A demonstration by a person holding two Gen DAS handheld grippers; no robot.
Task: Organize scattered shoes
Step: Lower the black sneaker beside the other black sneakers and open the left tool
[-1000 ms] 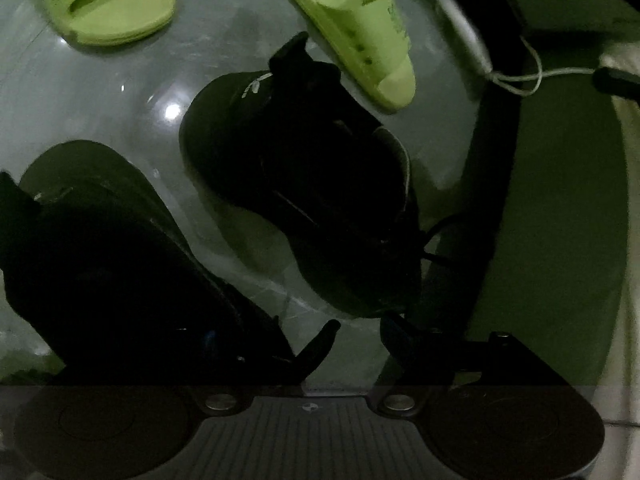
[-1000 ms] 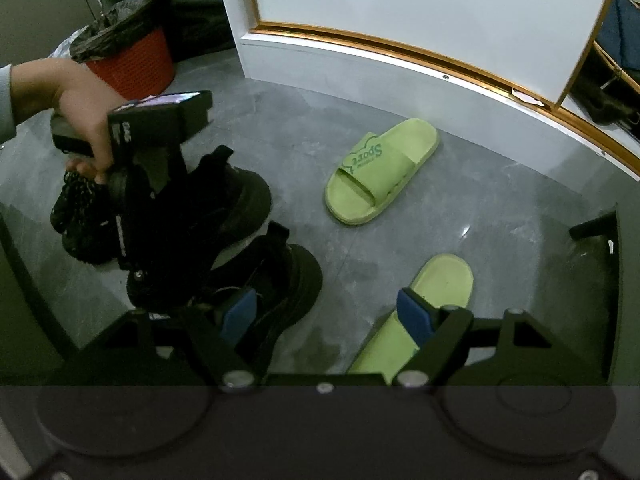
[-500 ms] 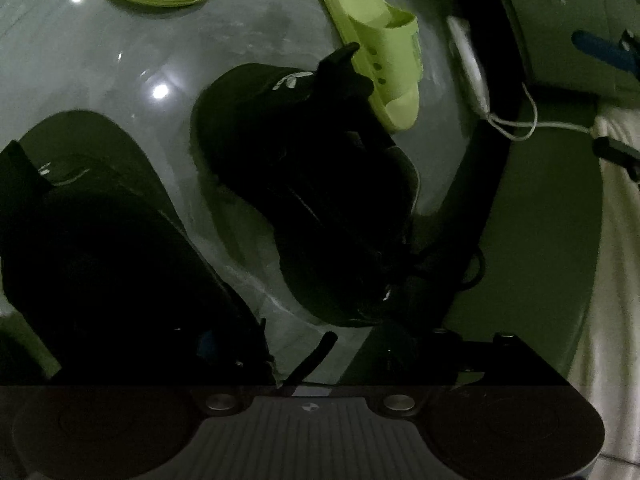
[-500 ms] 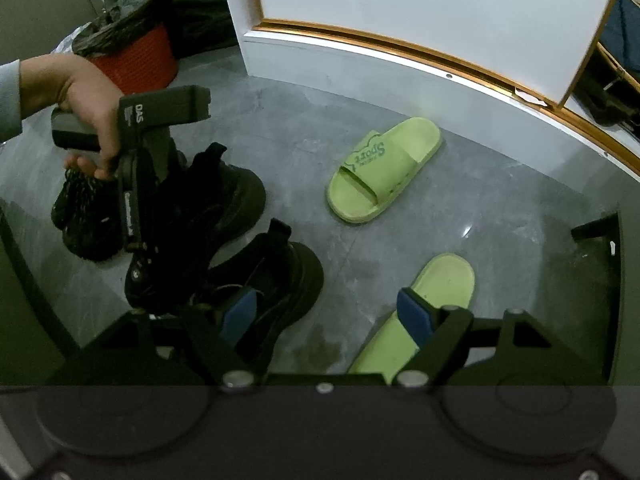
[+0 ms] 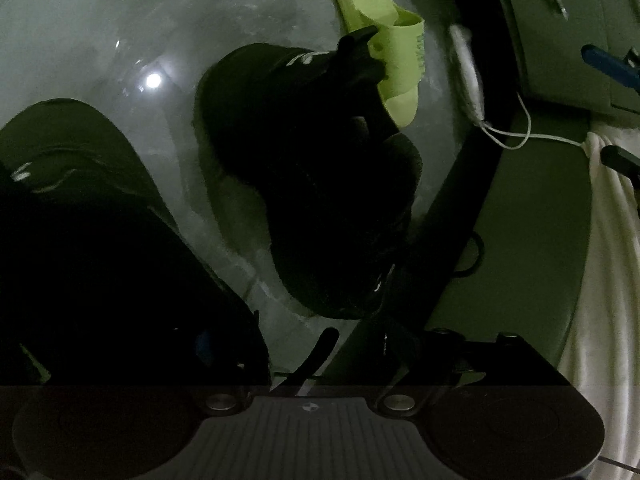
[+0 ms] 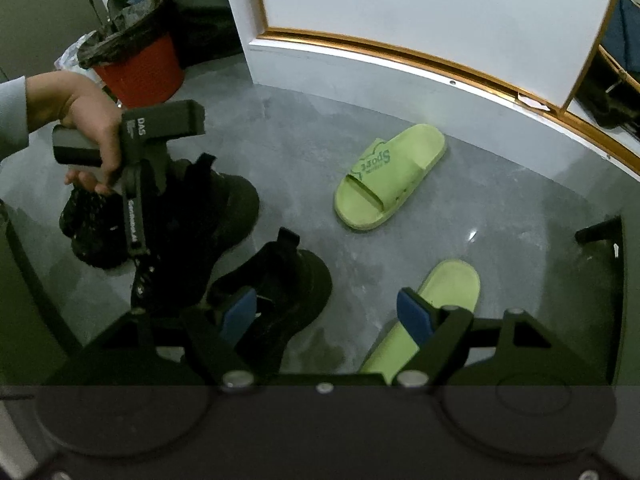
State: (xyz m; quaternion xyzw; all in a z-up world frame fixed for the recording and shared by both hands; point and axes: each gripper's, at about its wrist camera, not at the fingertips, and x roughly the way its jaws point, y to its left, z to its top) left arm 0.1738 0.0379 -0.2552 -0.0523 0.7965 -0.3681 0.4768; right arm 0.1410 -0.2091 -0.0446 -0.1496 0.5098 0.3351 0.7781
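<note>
Black sneaker [image 6: 276, 296] lies toe pointing away from right gripper [image 6: 328, 314].

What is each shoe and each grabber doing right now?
Right gripper: open, empty.
Left gripper: down at the far black shoe; grip too dark to tell.
Far black shoe: under the left gripper; lifted or not, cannot tell.
Near black shoe: upright on the floor, untouched.
Far green slipper: flat, sole down.
Near green slipper: flat, partly hidden by the right gripper.

Black right gripper [image 6: 326, 312], blue pads [image 6: 239, 312]; left gripper [image 6: 138, 200] white-lettered "DAS"; bare hand [image 6: 86, 120], grey sleeve [image 6: 12, 116].
</note>
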